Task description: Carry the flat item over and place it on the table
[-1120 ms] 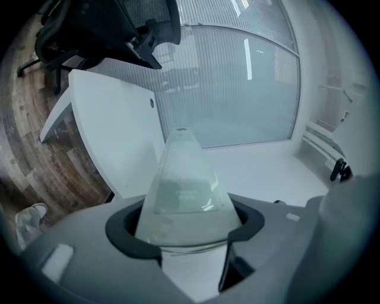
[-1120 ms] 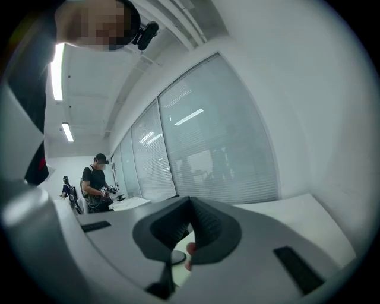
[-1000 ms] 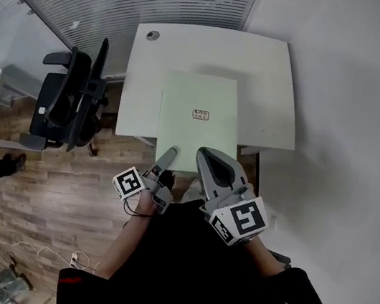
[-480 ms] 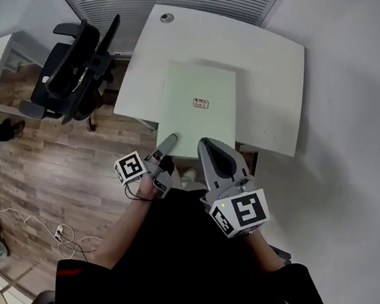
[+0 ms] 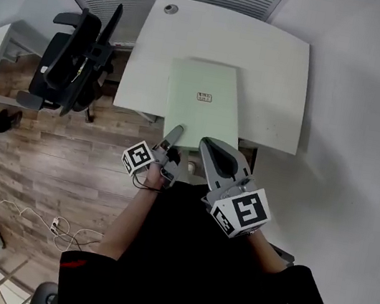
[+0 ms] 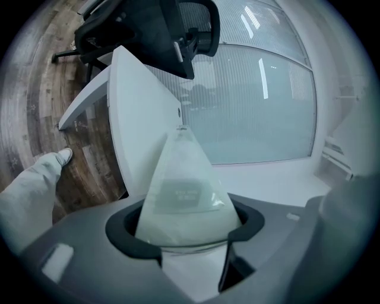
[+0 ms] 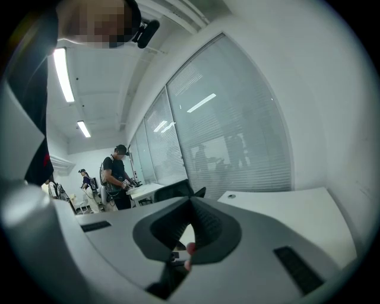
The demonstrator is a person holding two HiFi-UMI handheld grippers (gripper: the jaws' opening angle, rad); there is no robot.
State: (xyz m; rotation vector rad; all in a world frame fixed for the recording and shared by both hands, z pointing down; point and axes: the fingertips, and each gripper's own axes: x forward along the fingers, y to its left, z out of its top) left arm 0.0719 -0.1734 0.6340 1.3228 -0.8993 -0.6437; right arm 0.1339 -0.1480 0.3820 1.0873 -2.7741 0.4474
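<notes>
Your left gripper [image 5: 175,136] is clamped on the near edge of the pale green sheet [image 5: 204,106], which reaches ahead over the white desk [image 5: 276,75]. Your right gripper [image 5: 214,148] beside it is closed, empty

Flat item [image 5: 204,106] looks smooth plastic, table [image 5: 280,76] matt and smooth, floor [image 5: 64,162] grained wood.
</notes>
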